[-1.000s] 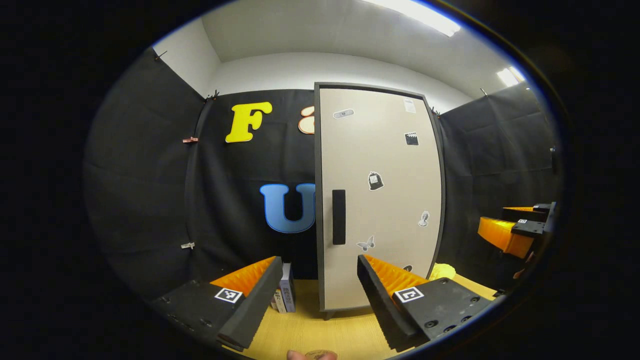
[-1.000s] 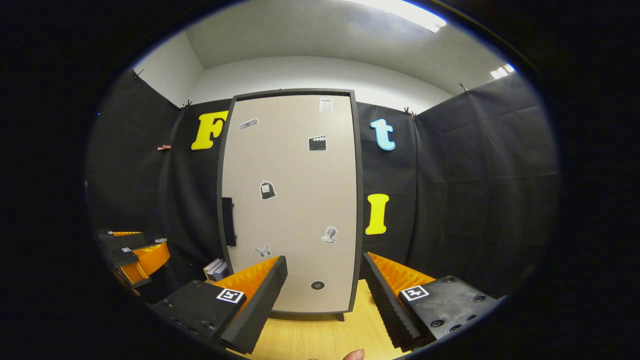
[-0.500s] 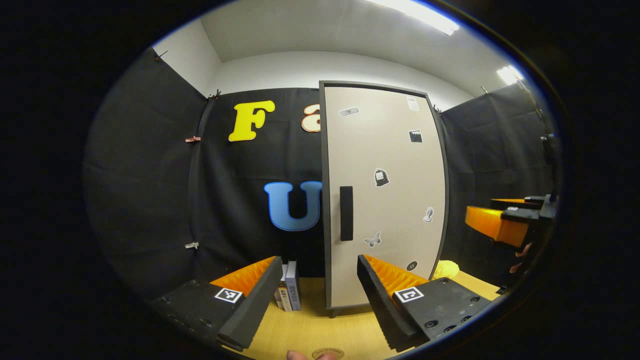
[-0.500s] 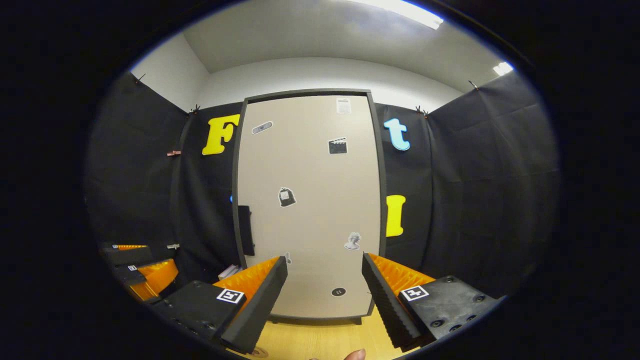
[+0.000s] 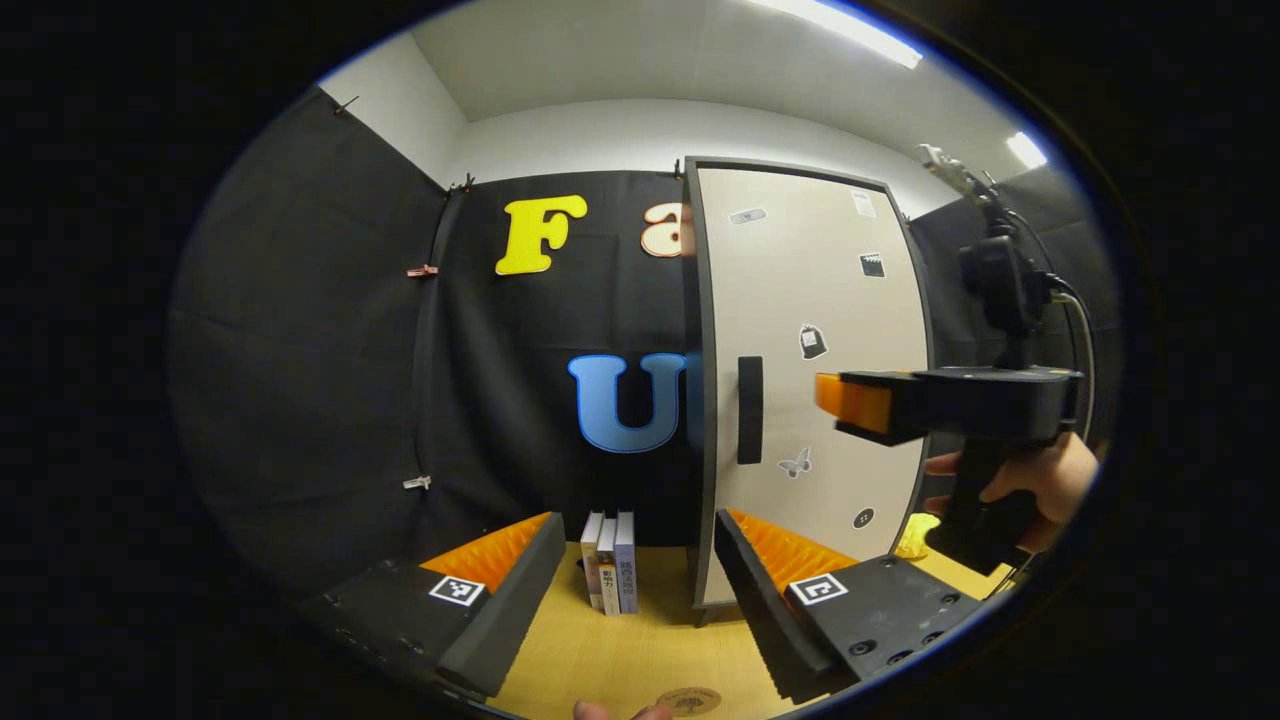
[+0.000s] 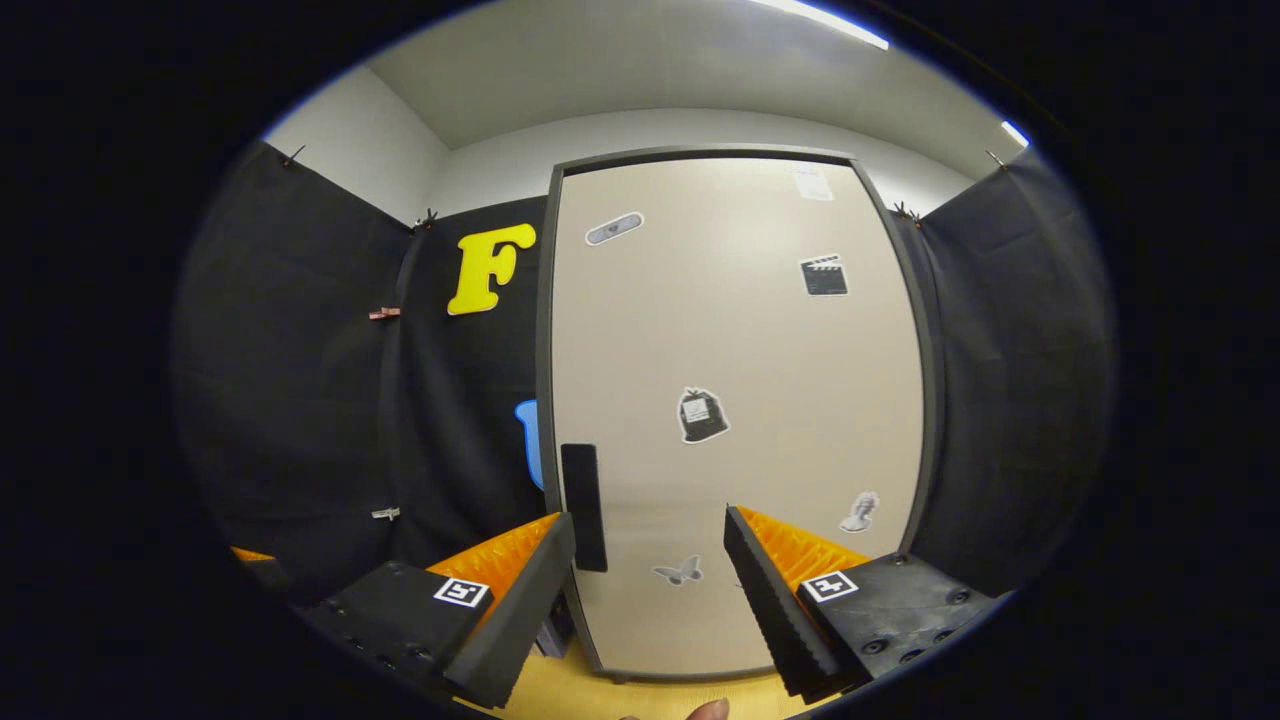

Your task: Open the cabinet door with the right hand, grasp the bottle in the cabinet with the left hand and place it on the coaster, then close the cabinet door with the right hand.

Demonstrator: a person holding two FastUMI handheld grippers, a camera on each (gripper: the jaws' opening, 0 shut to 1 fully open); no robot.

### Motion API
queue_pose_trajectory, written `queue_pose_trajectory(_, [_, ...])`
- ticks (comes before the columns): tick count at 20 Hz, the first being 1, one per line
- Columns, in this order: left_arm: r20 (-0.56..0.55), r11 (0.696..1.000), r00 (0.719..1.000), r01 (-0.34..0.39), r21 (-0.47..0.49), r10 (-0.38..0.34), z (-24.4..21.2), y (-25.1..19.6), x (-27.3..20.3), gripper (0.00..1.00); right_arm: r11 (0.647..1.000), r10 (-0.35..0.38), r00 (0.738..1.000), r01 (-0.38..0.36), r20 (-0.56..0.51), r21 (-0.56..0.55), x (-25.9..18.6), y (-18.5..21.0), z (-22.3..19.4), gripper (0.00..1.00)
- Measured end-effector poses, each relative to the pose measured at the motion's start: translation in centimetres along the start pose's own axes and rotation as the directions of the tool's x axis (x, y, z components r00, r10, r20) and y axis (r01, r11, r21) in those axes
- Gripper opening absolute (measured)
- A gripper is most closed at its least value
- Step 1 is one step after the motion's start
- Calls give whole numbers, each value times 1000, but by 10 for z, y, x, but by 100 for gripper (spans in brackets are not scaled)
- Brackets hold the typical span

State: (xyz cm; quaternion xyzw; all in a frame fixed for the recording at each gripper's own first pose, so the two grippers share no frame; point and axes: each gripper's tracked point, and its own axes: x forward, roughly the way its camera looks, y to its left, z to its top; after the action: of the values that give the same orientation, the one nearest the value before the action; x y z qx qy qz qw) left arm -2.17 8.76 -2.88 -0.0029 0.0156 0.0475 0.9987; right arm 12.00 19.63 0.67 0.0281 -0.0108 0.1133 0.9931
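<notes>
Right gripper (image 6: 650,610) hangs released before the shut door (image 6: 740,400), fingers level with the handle (image 6: 583,505) at its left edge, ready to pull. Left gripper (image 5: 630,600) waits released above the coaster (image 5: 690,700) at the table's (image 5: 640,650) near edge; bottle hidden inside

Bright ceiling strip lights (image 5: 835,22), sharp focus, strong fisheye bending at edges.

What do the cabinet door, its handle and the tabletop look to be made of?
Cabinet door: smooth beige panel, probably laminate board, with a faint sheen and a dark edge band. Handle: matte black bar, plastic or coated metal; cannot tell which. Tabletop: light wood look with fine grain lines, possibly veneer.
</notes>
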Motion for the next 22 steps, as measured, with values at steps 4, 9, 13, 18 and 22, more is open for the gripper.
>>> queue_pose_trajectory(4, [-7, 1000, 1000, -21, 5, 21, -6, 11, 3, 95, 1000, -3, 1000, 3, -6, -11, 43, 21, -11, 97])
queue_pose_trajectory(9, [-20, 999, 999, -35, -6, 35, -12, 20, 8, 95, 999, -39, 998, 38, -40, -15, 88, 30, -35, 97])
queue_pose_trajectory(13, [-28, 999, 998, -49, -13, 49, -15, 24, 8, 95, 998, -54, 995, 52, -78, -24, 110, 36, -55, 77])
queue_pose_trajectory(18, [-36, 998, 998, -60, -11, 60, -16, 25, 2, 95, 1000, -12, 996, 9, -89, -29, 106, 41, -55, 24])
queue_pose_trajectory(22, [-34, 998, 998, -57, -12, 56, -13, 20, -4, 95, 998, 70, 990, -69, -121, 10, 81, 46, -54, 18])
